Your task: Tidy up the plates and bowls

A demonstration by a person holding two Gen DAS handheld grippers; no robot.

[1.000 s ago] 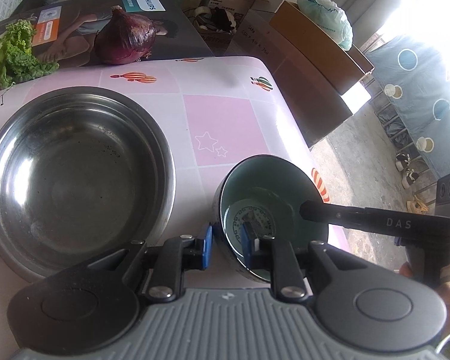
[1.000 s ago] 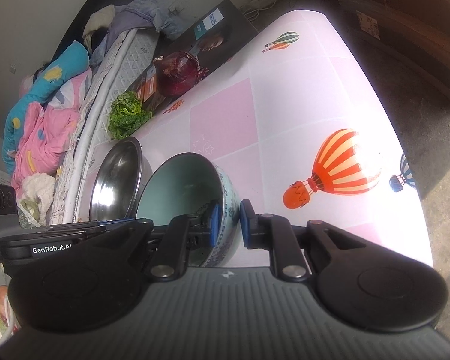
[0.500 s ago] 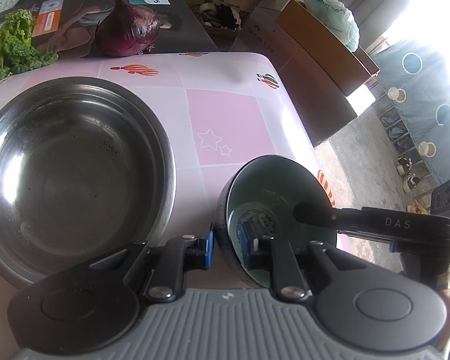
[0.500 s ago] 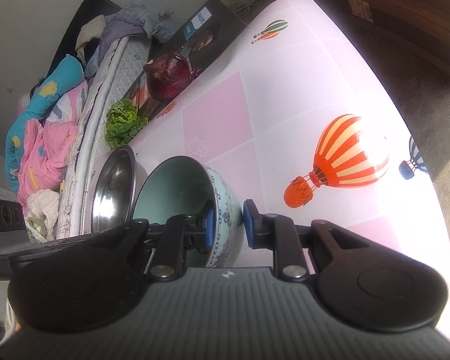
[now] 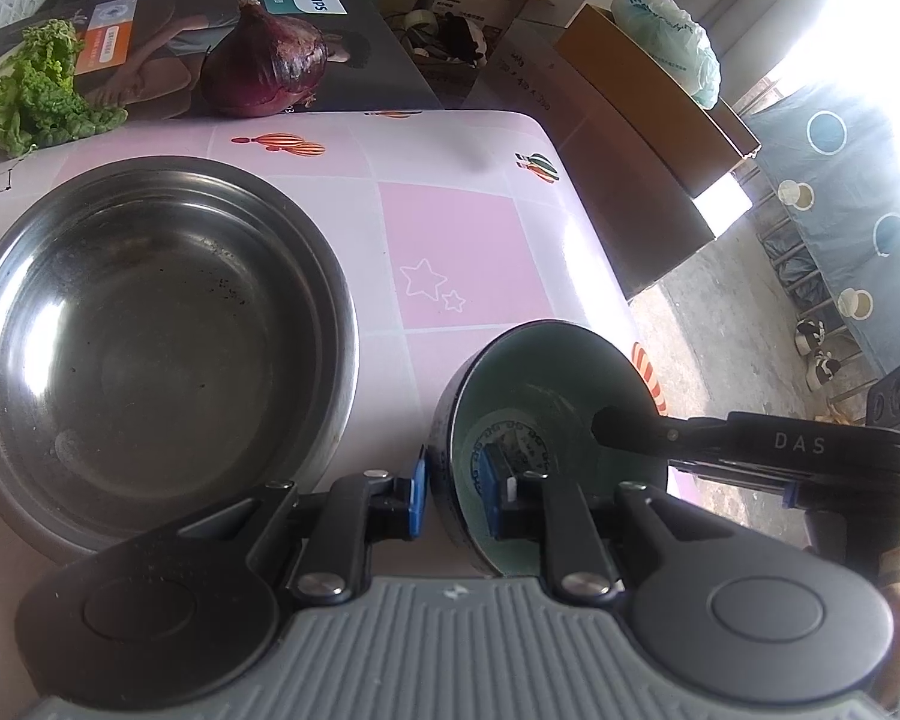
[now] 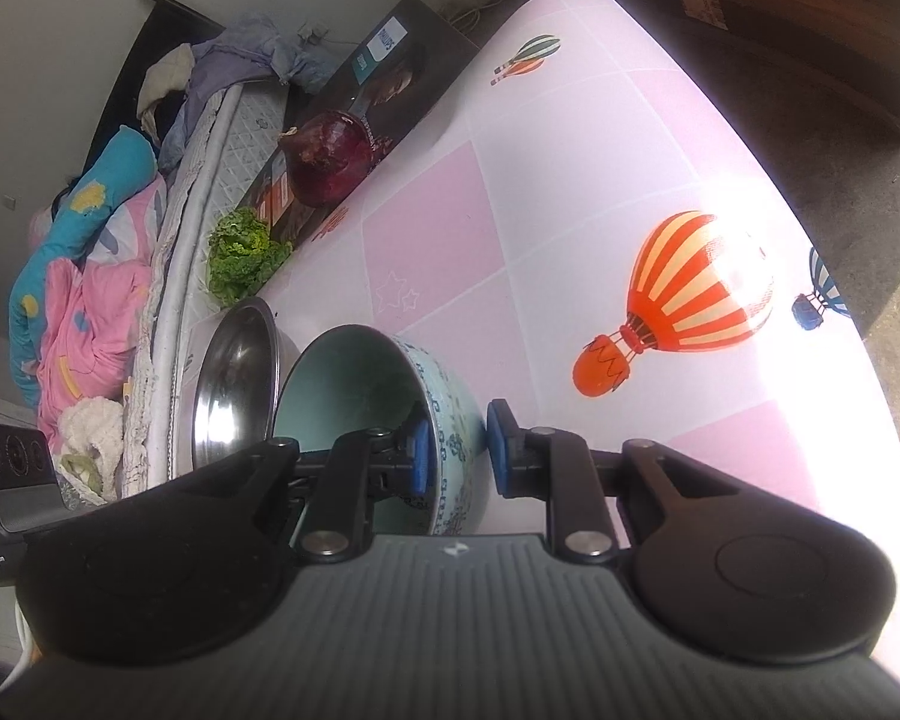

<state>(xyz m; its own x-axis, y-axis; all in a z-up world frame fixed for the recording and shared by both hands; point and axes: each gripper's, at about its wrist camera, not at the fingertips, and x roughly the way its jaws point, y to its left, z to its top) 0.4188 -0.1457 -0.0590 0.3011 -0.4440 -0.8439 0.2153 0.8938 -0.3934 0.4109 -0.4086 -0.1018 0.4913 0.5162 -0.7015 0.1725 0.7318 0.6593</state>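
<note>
A ceramic bowl (image 5: 546,396) with a pale green inside and a blue-patterned outer wall (image 6: 450,426) is held tilted over the pink tablecloth (image 5: 456,240). My left gripper (image 5: 457,495) is shut on its near rim, one blue pad outside and one inside. My right gripper (image 6: 459,453) is shut on the opposite rim; in the left wrist view its black finger (image 5: 630,423) reaches into the bowl from the right. A large steel bowl (image 5: 150,330) stands on the table just left of the ceramic bowl; its rim (image 6: 234,372) shows behind it in the right wrist view.
A red onion (image 5: 264,66) and lettuce (image 5: 42,96) lie on a dark printed box (image 5: 354,60) at the table's far edge. The table ends at right above a concrete floor with cardboard boxes (image 5: 630,96). A bed with bedding (image 6: 90,276) is beyond the steel bowl.
The right wrist view has rolled a little, and the ceramic bowl stands slightly more tipped toward the steel bowl. Both grips on the bowl are unchanged.
</note>
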